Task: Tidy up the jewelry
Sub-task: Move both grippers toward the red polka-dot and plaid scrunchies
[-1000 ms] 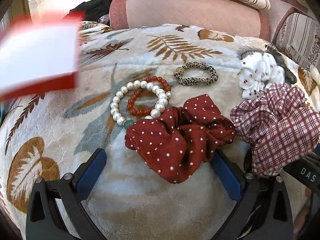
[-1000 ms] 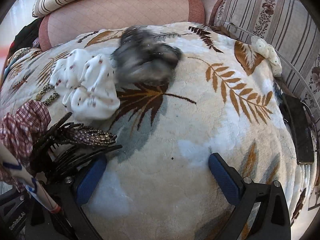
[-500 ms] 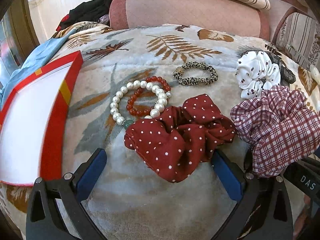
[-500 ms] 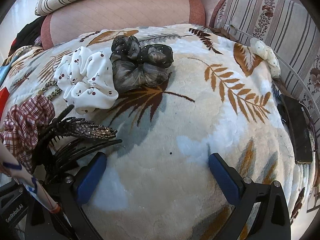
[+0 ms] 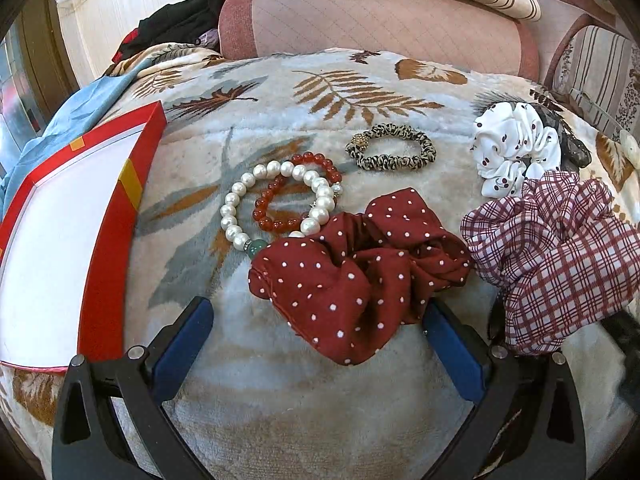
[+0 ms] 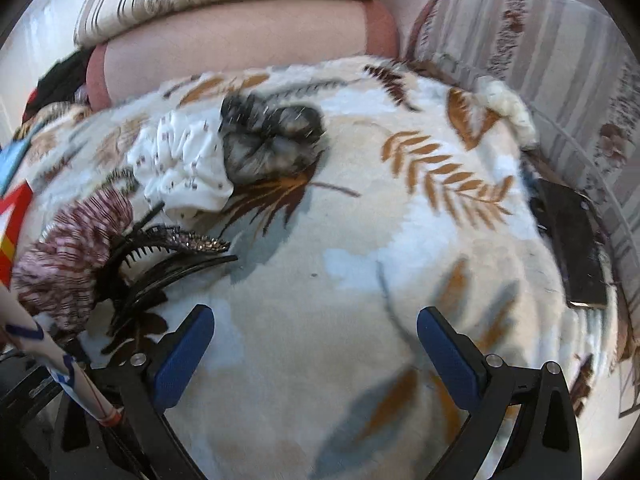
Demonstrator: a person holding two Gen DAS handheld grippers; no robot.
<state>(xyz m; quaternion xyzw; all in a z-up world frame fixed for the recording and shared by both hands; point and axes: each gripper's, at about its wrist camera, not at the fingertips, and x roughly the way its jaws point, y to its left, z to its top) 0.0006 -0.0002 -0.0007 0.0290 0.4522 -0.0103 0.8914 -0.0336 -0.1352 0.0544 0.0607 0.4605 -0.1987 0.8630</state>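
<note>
In the left wrist view a red box with a white inside (image 5: 52, 248) lies at the left. A pearl bracelet (image 5: 276, 204) and a red bead bracelet (image 5: 296, 192) lie mid-blanket, a leopard hair tie (image 5: 392, 152) behind them. A dark red dotted scrunchie (image 5: 356, 268) lies just ahead of my open, empty left gripper (image 5: 316, 340). A plaid scrunchie (image 5: 556, 256) and a white scrunchie (image 5: 516, 148) lie at the right. My right gripper (image 6: 316, 352) is open and empty above bare blanket. A black hair claw (image 6: 160, 264), the white scrunchie (image 6: 188, 172) and a dark grey scrunchie (image 6: 272, 136) lie to its left.
Everything lies on a leaf-patterned blanket (image 5: 320, 400) on a bed. Pink and striped cushions (image 5: 376, 20) stand behind. A dark phone-like slab (image 6: 572, 244) lies at the right edge by a striped cushion (image 6: 540, 44). Blue cloth (image 5: 80, 116) lies behind the box.
The red box came down at the left and now lies still. The dark grey scrunchie settled beside the white one. The right wrist view has shifted and is now blurred.
</note>
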